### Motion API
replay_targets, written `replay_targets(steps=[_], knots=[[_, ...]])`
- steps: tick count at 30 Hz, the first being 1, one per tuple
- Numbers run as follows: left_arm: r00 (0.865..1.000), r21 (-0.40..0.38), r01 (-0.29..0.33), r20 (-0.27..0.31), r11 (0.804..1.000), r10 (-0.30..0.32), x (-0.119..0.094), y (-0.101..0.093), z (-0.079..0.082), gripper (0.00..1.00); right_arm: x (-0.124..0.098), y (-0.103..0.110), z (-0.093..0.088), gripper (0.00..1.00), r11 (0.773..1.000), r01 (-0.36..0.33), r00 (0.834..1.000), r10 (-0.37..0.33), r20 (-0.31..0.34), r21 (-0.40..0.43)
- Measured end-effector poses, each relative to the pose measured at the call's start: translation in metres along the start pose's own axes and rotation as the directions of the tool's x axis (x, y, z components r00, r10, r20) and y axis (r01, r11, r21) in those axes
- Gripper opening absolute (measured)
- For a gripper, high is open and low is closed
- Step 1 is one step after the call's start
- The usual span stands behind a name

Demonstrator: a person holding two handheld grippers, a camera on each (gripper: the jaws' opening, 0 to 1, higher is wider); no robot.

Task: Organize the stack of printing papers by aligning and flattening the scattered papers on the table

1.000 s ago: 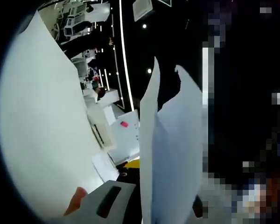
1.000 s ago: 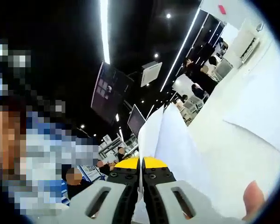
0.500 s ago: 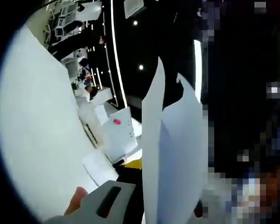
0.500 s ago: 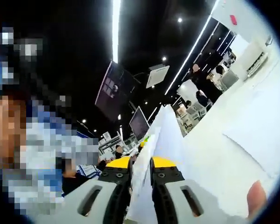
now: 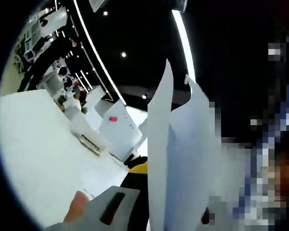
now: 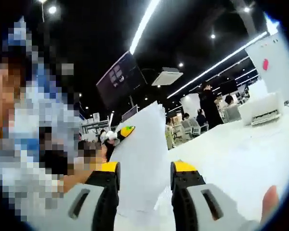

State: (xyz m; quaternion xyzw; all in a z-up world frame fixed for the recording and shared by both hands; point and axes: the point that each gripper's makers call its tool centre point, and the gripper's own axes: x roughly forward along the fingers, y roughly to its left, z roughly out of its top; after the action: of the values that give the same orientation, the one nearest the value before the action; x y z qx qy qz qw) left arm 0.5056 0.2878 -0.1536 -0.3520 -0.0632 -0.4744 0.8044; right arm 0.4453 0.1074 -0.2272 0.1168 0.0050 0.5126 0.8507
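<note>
The papers stand on edge above the white bench, and the left gripper is clenched on their lower part; one sheet rises higher than the others. In the right gripper view the right gripper is released, its jaws well apart, and the papers stand between them, touching neither jaw as far as I can tell. A fingertip shows at the lower right

Grey slotted claw bodies, black inner jaw faces, yellow tips; same grey-black-yellow left claw.
</note>
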Motion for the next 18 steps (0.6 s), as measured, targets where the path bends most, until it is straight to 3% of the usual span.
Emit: replay_targets(steps=[3, 5, 9, 11, 15, 18], knots=[[0.998, 0.072, 0.046, -0.041, 0.996, -0.044, 0.019, -0.023, 0.003, 0.06, 0.011, -0.006, 0.014, 0.44, 1.000, 0.012, 1.000, -0.012, 0.001, -0.024], [0.993, 0.155, 0.095, -0.087, 0.983, -0.082, 0.036, -0.045, 0.003, 0.06, 0.019, -0.010, 0.024, 0.45, 0.999, 0.012, 1.000, -0.011, 0.020, -0.040], [0.990, 0.226, 0.124, -0.094, 0.966, -0.105, 0.051, -0.063, 0.002, 0.06, 0.032, -0.025, 0.034, 0.47, 0.996, 0.077, 0.996, -0.075, 0.036, -0.051], [0.983, 0.247, 0.178, -0.086, 0.953, -0.161, 0.054, -0.074, 0.003, 0.06, 0.036, -0.031, 0.034, 0.49, 0.990, 0.097, 0.995, -0.094, 0.030, -0.098], [0.978, 0.281, 0.206, -0.072, 0.937, -0.194, 0.057, -0.084, 0.008, 0.06, 0.040, -0.043, 0.035, 0.49, 0.980, 0.140, 0.990, -0.140, 0.015, -0.142], [0.980, 0.332, 0.198, -0.100, 0.922, -0.175, 0.056, -0.080, 0.002, 0.06, 0.040, -0.043, 0.035, 0.50, 0.978, 0.149, 0.989, -0.148, 0.020, -0.144]])
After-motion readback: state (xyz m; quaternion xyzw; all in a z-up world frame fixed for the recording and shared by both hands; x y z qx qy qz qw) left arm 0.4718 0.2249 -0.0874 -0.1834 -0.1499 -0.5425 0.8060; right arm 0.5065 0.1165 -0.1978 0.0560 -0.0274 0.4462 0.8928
